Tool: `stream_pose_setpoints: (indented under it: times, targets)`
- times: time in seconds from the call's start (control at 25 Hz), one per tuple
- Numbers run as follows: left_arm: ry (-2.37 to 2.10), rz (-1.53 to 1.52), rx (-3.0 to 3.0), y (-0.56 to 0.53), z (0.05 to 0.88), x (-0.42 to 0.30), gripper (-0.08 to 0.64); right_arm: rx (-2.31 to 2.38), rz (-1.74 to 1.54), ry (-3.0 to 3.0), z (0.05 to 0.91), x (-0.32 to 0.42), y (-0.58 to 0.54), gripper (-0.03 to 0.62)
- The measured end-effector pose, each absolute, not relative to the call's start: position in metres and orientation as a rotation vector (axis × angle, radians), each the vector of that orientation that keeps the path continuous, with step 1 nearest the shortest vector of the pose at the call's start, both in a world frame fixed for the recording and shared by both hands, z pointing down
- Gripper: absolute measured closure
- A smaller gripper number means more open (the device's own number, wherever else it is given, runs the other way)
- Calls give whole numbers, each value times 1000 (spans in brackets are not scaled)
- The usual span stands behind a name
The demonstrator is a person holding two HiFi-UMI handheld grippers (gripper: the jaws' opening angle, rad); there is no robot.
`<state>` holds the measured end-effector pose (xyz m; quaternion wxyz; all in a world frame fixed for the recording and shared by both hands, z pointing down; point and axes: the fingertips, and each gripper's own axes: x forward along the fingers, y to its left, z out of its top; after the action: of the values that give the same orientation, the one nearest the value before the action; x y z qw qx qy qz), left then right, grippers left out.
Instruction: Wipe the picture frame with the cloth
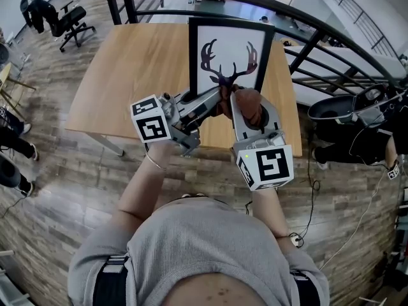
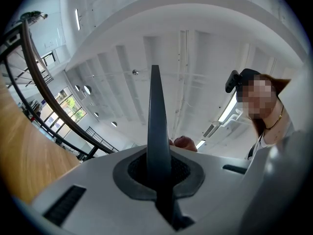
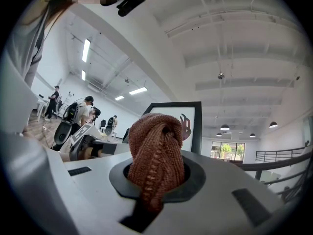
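The black picture frame (image 1: 229, 50) with a deer-antler print stands upright on the wooden table (image 1: 127, 69). My left gripper (image 1: 218, 94) reaches in from the left to the frame's lower edge. In the left gripper view, a thin dark edge (image 2: 155, 97) rises from between its shut jaws, apparently the frame seen edge-on. My right gripper (image 1: 245, 110) is shut on a bunched reddish-brown cloth (image 1: 250, 101), held in front of the frame's lower middle. In the right gripper view the cloth (image 3: 156, 151) fills the jaws, with the frame (image 3: 197, 131) just beyond it.
A dark metal railing (image 1: 306, 24) curves behind and to the right of the table. An office chair (image 1: 67, 24) stands at the far left, and a person's legs (image 1: 9, 145) show at the left edge. Cables (image 1: 357, 222) lie on the floor at the right.
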<state>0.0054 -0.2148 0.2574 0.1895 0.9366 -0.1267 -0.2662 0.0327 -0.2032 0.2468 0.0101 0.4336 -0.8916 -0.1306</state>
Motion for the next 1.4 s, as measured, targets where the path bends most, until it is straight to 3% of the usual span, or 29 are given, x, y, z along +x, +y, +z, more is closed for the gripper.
stream_pose_setpoints:
  times: [0.84, 1.4]
  targets:
    - [-367, -736, 2647, -213, 255, 6, 543, 1287, -386, -2782, 275, 39, -181, 546]
    - [-377, -690, 2654, -215, 260, 7, 543, 1525, -845, -2842, 115, 85, -190, 546]
